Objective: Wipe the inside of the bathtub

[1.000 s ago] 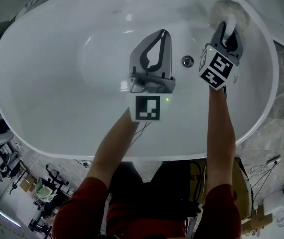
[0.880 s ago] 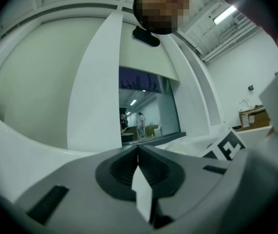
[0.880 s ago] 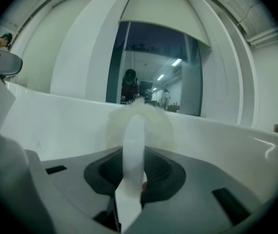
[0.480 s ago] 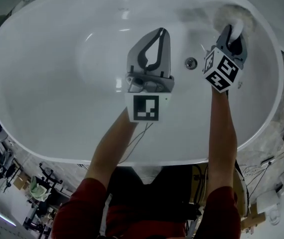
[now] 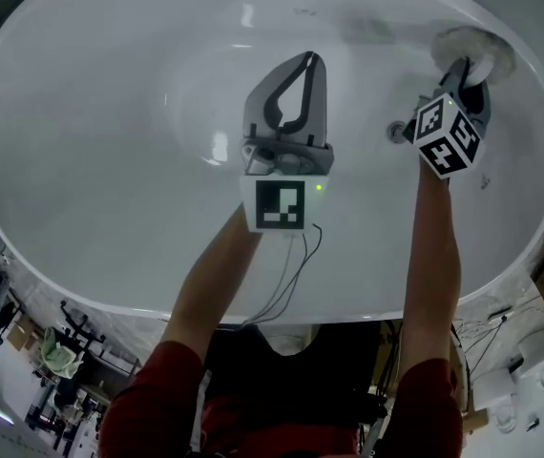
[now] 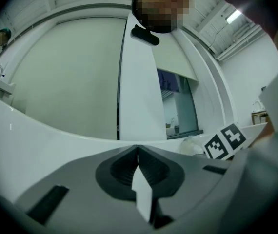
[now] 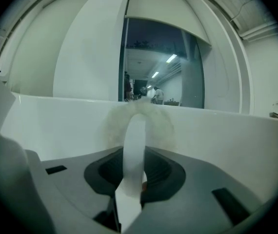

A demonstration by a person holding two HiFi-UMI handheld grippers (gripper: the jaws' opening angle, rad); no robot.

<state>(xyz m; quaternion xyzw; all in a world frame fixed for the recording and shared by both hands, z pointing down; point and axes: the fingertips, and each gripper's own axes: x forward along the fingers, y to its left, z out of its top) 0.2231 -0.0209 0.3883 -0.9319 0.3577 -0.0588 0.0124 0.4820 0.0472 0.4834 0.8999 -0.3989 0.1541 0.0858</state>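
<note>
A white oval bathtub fills the head view. My left gripper hangs over the tub's middle, jaws shut with nothing between them. My right gripper is at the far right, shut on the white handle of a fluffy round brush. The brush head presses against the tub's inner wall just below the rim. The right gripper's marker cube and the brush show at the right of the left gripper view.
The metal drain sits in the tub floor just left of the right gripper. Beyond the tub's near rim are the person's red sleeves, loose cables and a cluttered floor.
My right gripper has carried the brush rightward along the far wall, toward the tub's right end. The left gripper has held its place over the middle.
</note>
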